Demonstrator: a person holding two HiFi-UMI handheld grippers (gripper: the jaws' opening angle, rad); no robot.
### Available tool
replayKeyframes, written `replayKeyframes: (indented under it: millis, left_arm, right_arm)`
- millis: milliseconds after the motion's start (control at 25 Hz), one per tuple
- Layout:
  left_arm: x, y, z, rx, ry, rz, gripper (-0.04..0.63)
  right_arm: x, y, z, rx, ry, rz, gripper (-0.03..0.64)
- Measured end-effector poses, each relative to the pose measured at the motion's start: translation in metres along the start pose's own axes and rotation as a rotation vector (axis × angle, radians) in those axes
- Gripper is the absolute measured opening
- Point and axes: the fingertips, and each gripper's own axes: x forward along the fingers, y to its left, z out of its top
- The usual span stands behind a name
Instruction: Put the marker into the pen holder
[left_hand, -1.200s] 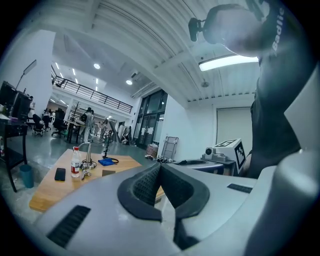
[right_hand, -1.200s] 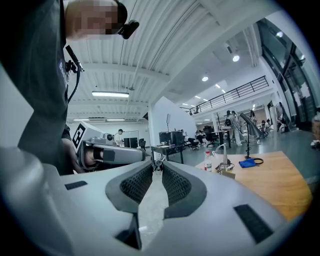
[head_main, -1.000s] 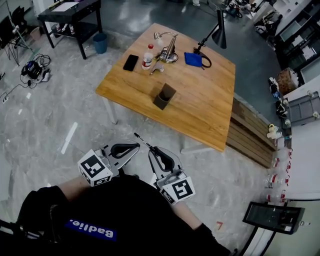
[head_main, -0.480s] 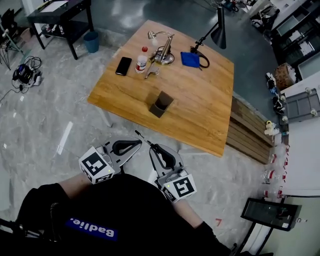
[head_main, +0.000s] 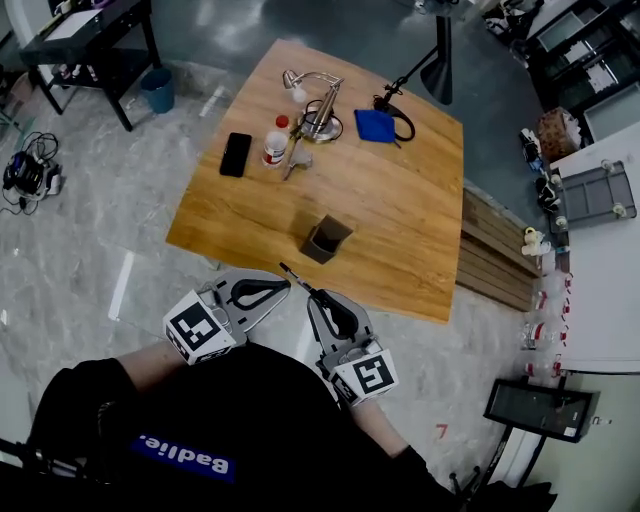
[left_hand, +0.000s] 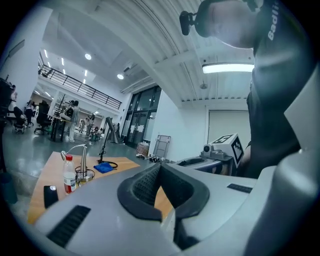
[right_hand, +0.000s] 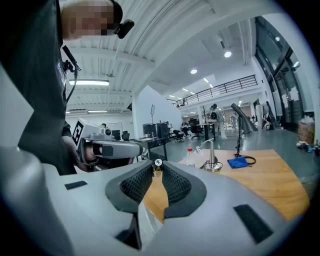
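The marker (head_main: 297, 279) is a thin dark stick pinched in my right gripper (head_main: 316, 297); it juts up-left from the shut jaws. Its round end (right_hand: 158, 162) shows between the pads in the right gripper view. The dark square pen holder (head_main: 326, 239) stands upright near the front edge of the wooden table (head_main: 400, 220), a short way beyond both grippers. My left gripper (head_main: 284, 287) is held beside the right one and is shut, with its pads (left_hand: 150, 182) meeting on nothing. Both grippers hover over the floor, just short of the table's near edge.
At the table's far side sit a black phone (head_main: 236, 154), a red-capped bottle (head_main: 275, 141), a silver desk lamp (head_main: 318, 105), a blue cloth (head_main: 378, 124) and a black lamp (head_main: 438, 60). A wooden bench (head_main: 500, 260) runs along the table's right. A dark desk (head_main: 90, 40) stands far left.
The table and pen holder have come closer and lower in the head view as the person steps toward them. Both grippers keep the same pose, the marker still held.
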Motion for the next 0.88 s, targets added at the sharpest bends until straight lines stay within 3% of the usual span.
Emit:
replayKeyframes:
  millis: [400, 880]
  left_arm:
    - [0.007, 0.049, -0.002, -0.037, 0.01, -0.055, 0.003]
    - [0.033, 0.07, -0.003, -0.039, 0.025, 0.029, 0.003]
  right_arm:
    - [0.038, -0.044, -0.001, 0.015, 0.036, -0.114, 0.066]
    - [0.04, -0.119, -0.052, 0.033, 0.135, -0.142, 0.066]
